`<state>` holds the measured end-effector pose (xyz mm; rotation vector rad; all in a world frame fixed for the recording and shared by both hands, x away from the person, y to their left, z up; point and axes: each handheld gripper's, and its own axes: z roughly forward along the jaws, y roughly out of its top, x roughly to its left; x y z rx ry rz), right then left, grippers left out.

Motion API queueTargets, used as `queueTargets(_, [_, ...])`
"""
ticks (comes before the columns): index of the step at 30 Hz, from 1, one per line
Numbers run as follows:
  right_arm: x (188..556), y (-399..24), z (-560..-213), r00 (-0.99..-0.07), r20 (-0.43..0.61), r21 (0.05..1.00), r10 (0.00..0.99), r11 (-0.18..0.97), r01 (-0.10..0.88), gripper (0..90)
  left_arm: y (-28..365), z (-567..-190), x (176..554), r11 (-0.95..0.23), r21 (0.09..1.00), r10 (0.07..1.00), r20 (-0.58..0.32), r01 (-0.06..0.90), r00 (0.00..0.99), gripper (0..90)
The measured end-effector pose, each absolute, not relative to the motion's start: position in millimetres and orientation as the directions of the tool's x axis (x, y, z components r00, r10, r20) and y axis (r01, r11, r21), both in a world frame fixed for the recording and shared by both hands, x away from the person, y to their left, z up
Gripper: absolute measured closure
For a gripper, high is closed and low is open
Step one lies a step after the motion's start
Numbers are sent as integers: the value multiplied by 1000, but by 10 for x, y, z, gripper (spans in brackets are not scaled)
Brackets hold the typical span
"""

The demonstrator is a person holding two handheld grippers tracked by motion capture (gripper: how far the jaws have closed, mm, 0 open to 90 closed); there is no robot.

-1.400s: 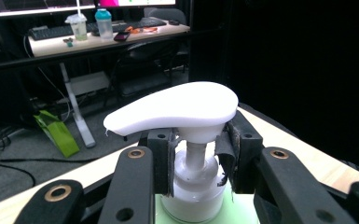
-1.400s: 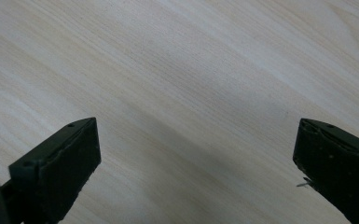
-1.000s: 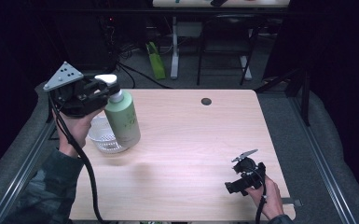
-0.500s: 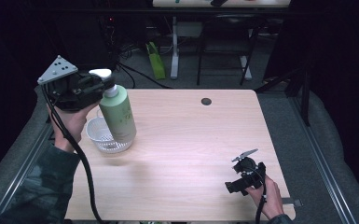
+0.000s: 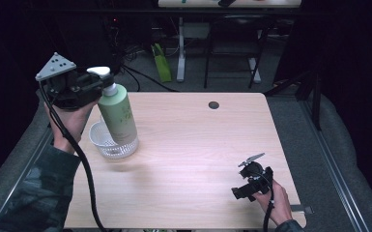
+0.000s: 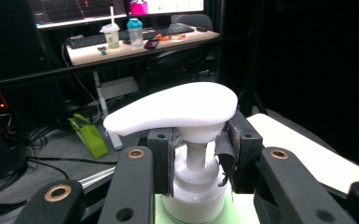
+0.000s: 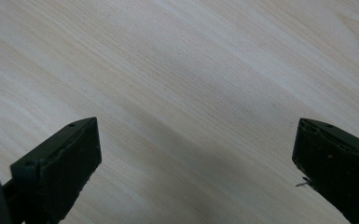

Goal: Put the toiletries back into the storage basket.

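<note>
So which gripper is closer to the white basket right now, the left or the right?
Left. The left gripper hangs just above the white basket, clamped on the neck of the green pump bottle. The right gripper rests far across the table, near its opposite corner.

A dim office-like lab: beyond the left tongs (image 6: 196,161), a desk (image 6: 135,42) carries monitors (image 6: 77,9) and keyboard (image 6: 89,41).

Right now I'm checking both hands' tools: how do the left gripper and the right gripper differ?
The left gripper is shut on the pump bottle, held above the white basket; the right gripper is open with nothing between its jaws. The left is raised off the table; the right sits low over it. Both are hand-held.
</note>
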<state>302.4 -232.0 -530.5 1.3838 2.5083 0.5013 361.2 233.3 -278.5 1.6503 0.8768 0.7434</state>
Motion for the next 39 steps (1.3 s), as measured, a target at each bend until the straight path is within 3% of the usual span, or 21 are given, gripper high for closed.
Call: queueTargets(39, [3013, -2328, -5302, -522, -39, 403, 852, 492, 772, 8, 2593, -2814, 3843, -115, 973, 895, 14, 201, 446, 679])
